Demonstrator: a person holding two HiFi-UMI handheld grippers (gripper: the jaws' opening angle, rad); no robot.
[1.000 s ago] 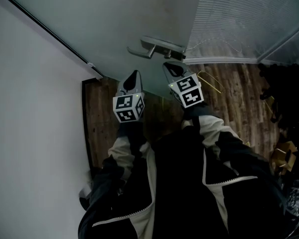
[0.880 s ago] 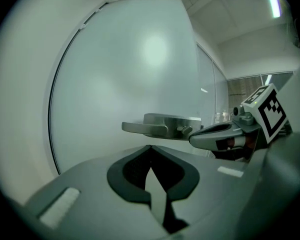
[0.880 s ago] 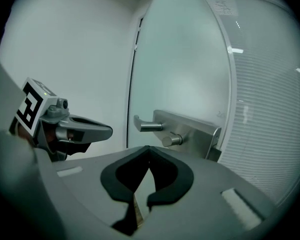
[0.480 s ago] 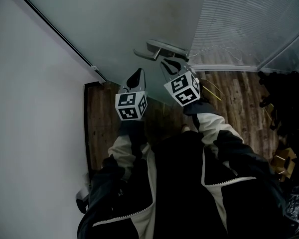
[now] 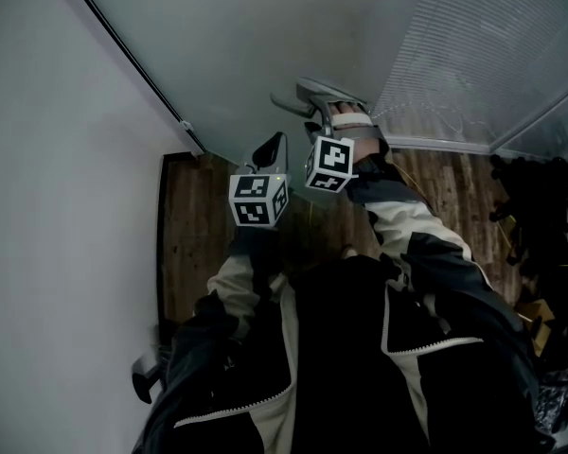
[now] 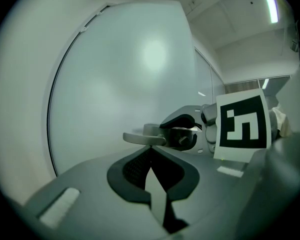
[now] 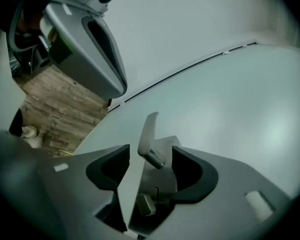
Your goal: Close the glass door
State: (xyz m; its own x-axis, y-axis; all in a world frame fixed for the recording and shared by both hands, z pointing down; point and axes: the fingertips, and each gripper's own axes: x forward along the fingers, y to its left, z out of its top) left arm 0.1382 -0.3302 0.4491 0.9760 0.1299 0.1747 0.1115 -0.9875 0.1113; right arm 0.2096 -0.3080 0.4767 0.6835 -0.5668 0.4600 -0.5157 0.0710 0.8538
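Closest to us, at the bottom of the head view, our dark jacket [image 5: 360, 348] fills the frame and both sleeves reach up toward the door. Just past that, the left gripper [image 6: 150, 150] hangs with its jaw tips together on nothing, parked a bit short of the handle and to its left, so it's basically along for the ride. A little further out, the right gripper [image 7: 151, 149] is doing the work. Its jaws are opening right now and stand wide, straddling the lever of the handle [image 7: 149, 129] with a gap on both sides, so the pads aren't pressing on it yet. That handle sits on the frosted glass door [image 5: 265, 45], near the panel's right edge, with the wood floor [image 5: 204, 225] below and the white wall [image 5: 57, 206] off to the left. We can't really tell how far from latched the door is. We'd call this the get-a-grip step. The next move, as we read it, is squeezing those jaws onto the lever without slipping off its rounded neck, then swinging the door home. A second ago the right gripper was lower, short of the handle, with its jaws pinched shut. Now it has rolled over and slid up around the lever. The left one has hardly budged.
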